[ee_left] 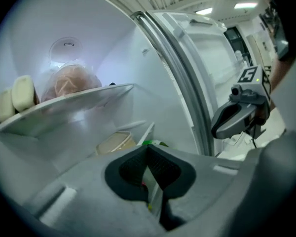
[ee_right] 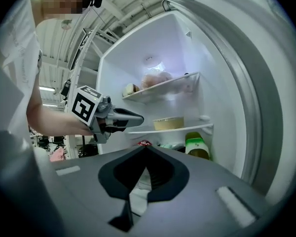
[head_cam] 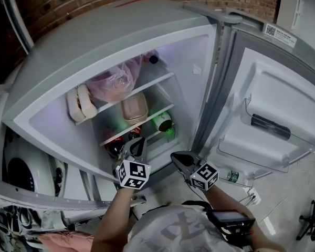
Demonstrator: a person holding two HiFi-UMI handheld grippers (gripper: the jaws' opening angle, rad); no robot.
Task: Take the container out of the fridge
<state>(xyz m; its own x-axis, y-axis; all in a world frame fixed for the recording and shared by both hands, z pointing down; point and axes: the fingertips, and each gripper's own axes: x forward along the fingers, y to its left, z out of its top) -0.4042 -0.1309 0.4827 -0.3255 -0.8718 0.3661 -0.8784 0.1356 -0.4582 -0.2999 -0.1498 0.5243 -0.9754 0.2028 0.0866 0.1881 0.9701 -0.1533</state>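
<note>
1. Your left claw (head_cam: 138, 142) is closed and empty, and it points into the lower part of the fridge (head_cam: 94, 41).
2. Your right claw (head_cam: 179, 158), also closed and empty, hovers just outside the opening.
3. The container (head_cam: 135, 109) sits on the middle shelf, above a green bottle (head_cam: 163, 122). The door (head_cam: 273, 104) stands wide open on your right.

The tan, lidded container (head_cam: 134, 108) lies flat on the middle shelf (head_cam: 156, 114) of the open fridge (head_cam: 94, 41) before me.

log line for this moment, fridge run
fridge door: open | container: on second shelf, untouched | left gripper: shut, empty | right gripper: shut, empty
</note>
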